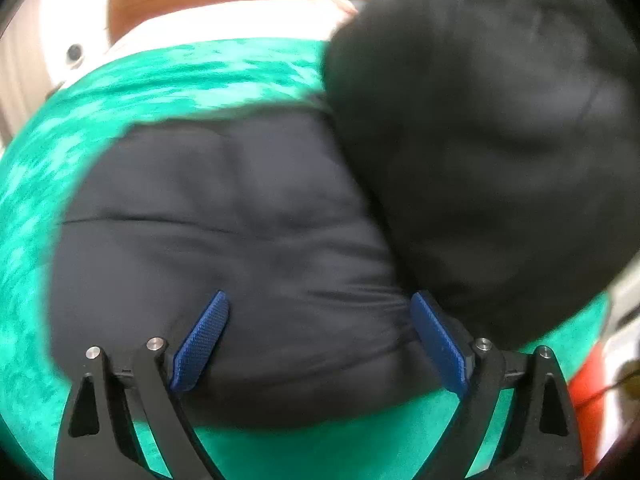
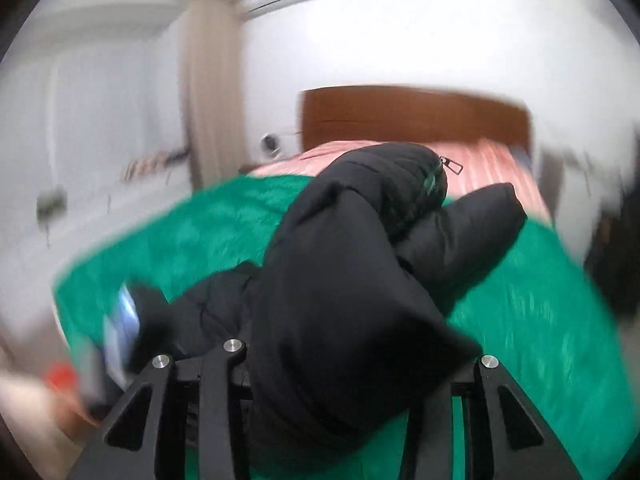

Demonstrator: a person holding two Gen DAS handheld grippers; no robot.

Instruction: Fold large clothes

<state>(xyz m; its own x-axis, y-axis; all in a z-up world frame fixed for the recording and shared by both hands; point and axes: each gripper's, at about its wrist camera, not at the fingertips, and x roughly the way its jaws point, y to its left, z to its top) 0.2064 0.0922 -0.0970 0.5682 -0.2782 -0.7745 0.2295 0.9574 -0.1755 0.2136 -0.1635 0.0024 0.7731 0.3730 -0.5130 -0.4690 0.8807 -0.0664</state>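
You are mid-fold, I judge: most of the black jacket point(image 1: 224, 248) lies flat on the green blanket point(image 1: 120, 84), while one part of it is raised in your right gripper point(image 2: 360, 364). That gripper's pads are hidden under the bunched fabric; the cloth fills the gap between its fingers and hangs from them, so it looks clamped on the jacket, though the blur leaves some doubt. Your left gripper point(image 1: 320, 340) hovers over the flat part with its blue pads point(image 1: 202, 340) wide apart, holding nothing. The raised flap has yet to be laid over, and further folds likely remain.

The blanket covers a bed with pink bedding point(image 2: 488, 156) and a brown headboard point(image 2: 412, 116). White walls, a beige curtain point(image 2: 208, 80) at the left.
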